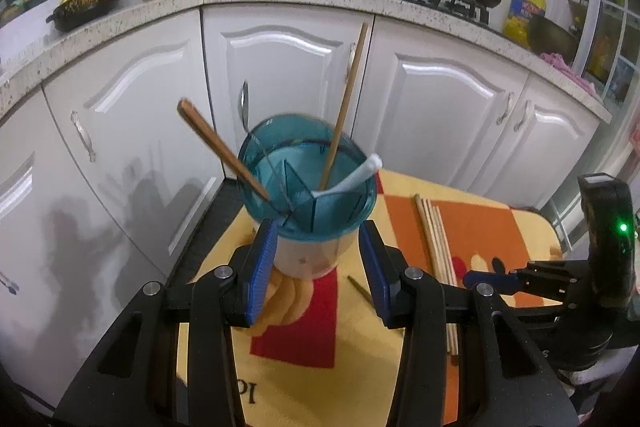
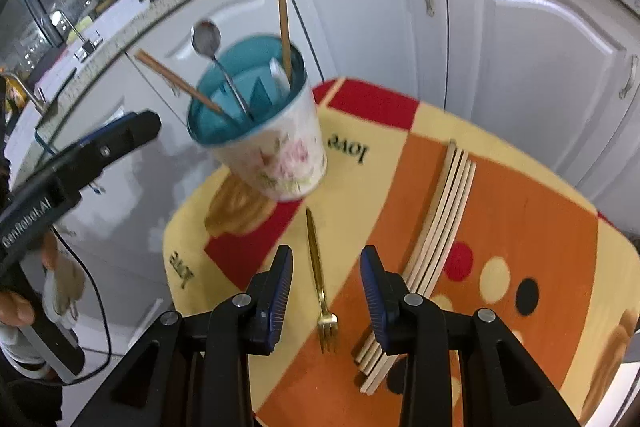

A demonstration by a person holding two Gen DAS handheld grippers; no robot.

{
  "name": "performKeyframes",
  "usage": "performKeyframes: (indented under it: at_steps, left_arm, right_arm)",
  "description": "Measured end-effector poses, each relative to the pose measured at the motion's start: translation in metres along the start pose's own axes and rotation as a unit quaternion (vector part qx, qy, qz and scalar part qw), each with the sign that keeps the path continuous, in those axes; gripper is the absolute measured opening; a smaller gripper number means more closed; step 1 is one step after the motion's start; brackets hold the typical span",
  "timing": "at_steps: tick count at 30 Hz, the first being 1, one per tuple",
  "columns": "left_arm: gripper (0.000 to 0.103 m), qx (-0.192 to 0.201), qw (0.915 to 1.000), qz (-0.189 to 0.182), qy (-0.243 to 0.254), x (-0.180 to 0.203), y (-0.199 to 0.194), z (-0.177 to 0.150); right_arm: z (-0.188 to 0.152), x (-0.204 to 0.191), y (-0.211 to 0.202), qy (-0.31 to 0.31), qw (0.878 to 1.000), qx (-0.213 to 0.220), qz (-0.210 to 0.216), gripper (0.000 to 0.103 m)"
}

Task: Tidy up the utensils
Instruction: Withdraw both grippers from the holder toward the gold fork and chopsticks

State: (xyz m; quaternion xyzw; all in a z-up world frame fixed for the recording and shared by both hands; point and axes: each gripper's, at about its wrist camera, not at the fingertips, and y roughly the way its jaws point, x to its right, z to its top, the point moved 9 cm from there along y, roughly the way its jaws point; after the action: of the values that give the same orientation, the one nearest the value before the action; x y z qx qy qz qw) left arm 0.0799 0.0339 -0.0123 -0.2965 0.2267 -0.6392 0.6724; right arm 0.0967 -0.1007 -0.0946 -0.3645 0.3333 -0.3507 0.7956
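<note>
the utensil cup (image 2: 260,119) blurs, its near wall hidden between the left gripper (image 1: 318,267)'s released jaws; the gold fork (image 2: 320,283) lies on the mat (image 2: 540,227) between the right gripper (image 2: 326,297)'s parted, empty jaws.

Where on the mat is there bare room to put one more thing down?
Free: the mat right of the chopsticks, and its near-left corner below the holder. Crowded: the strip between fork and chopsticks.
</note>
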Motion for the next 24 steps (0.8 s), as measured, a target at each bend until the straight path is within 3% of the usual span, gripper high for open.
performKeyframes:
  at_steps: [13, 19, 24]
  left_arm:
    - [0.042, -0.056, 0.9978, 0.005, -0.037, -0.026, 0.025, -0.039]
    - [0.042, -0.069, 0.997, -0.002, -0.036, -0.021, 0.033, -0.049]
    - [0.042, -0.087, 0.9956, -0.011, -0.034, -0.013, 0.044, -0.059]
  right_arm:
    - [-0.027, -0.007, 0.059, -0.021, 0.998, -0.062, 0.005, 0.033]
    - [-0.036, -0.004, 0.078, -0.022, 0.997, -0.072, -0.008, 0.014]
    - [-0.056, -0.018, 0.069, 0.011, 0.995, -0.095, 0.036, 0.014]
